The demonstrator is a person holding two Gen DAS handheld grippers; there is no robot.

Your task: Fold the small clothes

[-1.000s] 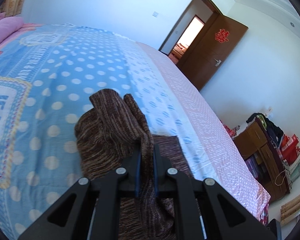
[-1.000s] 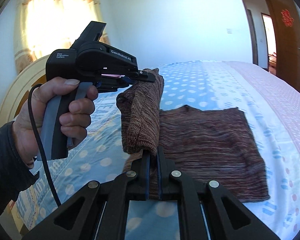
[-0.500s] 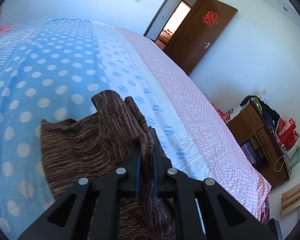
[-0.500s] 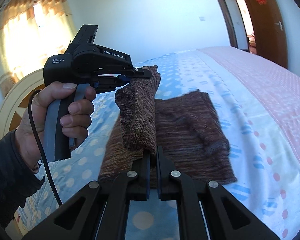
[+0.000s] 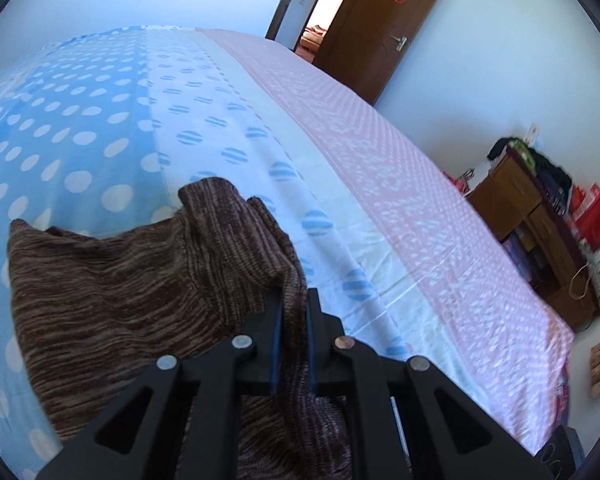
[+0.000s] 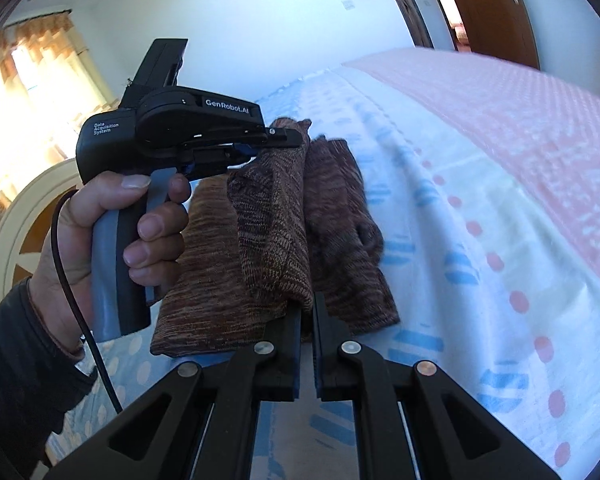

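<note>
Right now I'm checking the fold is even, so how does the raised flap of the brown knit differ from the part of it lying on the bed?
The raised flap hangs bunched and creased between the left gripper and right gripper; the lying part is spread flat on the bedspread. The raised flap is pinched at two corners; the lying part is touched by neither gripper. Both are the same brown striped knit.

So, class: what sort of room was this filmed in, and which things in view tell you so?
Most likely a home bedroom. A wide bed with a dotted blue and pink cover fills both views, a wooden door stands open, and a cluttered wooden cabinet stands against the wall.
</note>
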